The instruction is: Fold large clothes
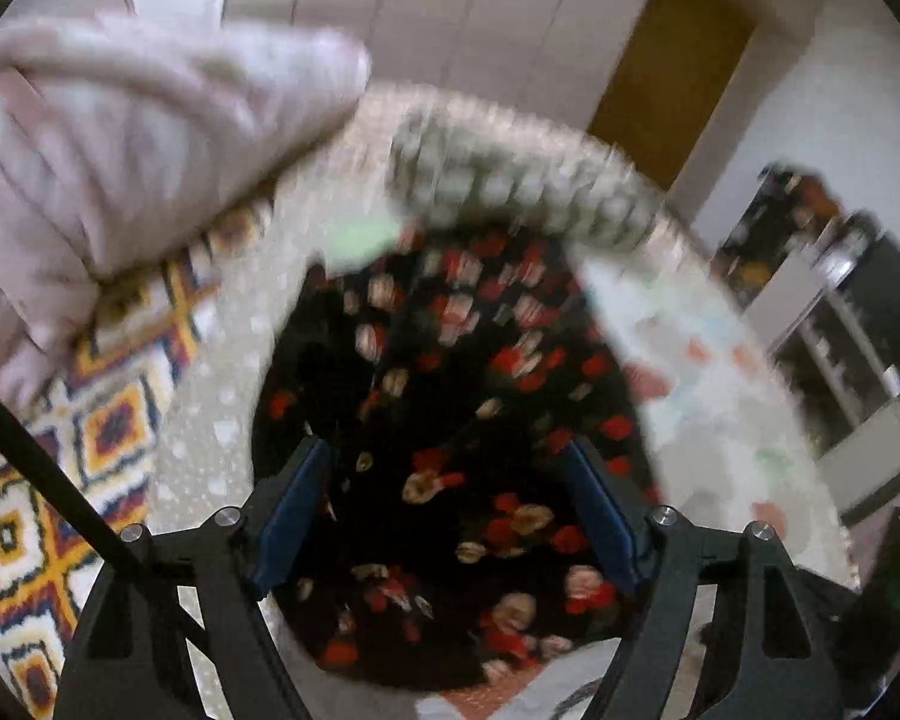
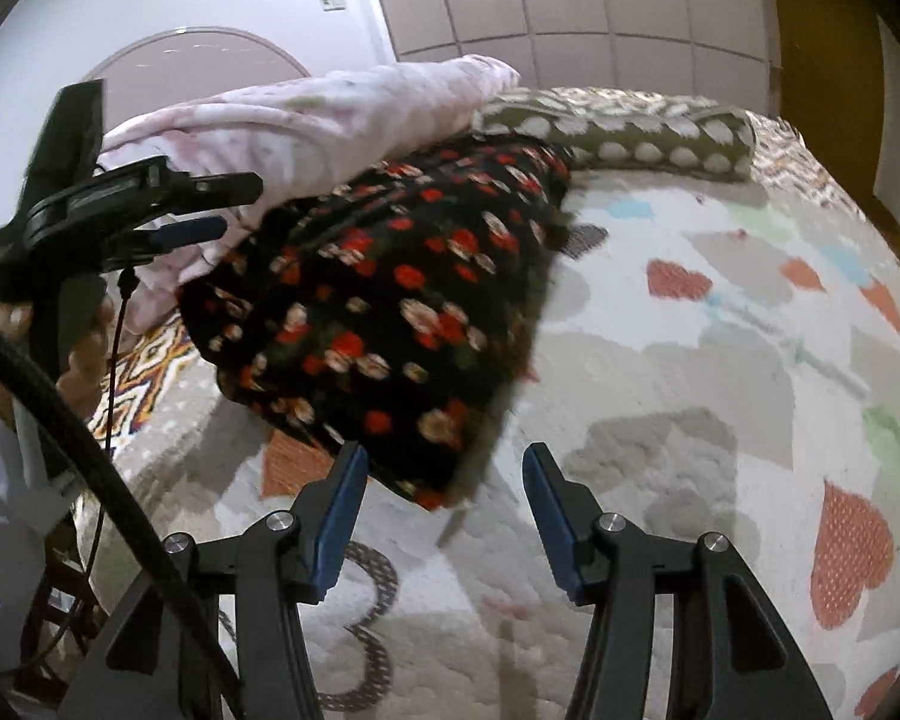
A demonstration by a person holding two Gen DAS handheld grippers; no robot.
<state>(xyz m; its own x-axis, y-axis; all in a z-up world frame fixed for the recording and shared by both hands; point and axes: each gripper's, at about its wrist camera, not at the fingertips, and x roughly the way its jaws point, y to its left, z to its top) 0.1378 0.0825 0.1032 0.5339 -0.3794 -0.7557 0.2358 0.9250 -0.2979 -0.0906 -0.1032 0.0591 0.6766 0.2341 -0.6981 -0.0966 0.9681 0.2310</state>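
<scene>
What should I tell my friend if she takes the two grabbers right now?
Left gripper: open, nothing between its pads, above the dress.
Right gripper: open and empty, by the dress's near edge.
Dress: black, flowered, lying in a folded heap on the bed, its far end against the pink blanket and near the spotted pillow.
Done: the dress looks folded over at least once and is let go.
Left: probably check the edges, fold again if it is still too big, and smooth it.
</scene>
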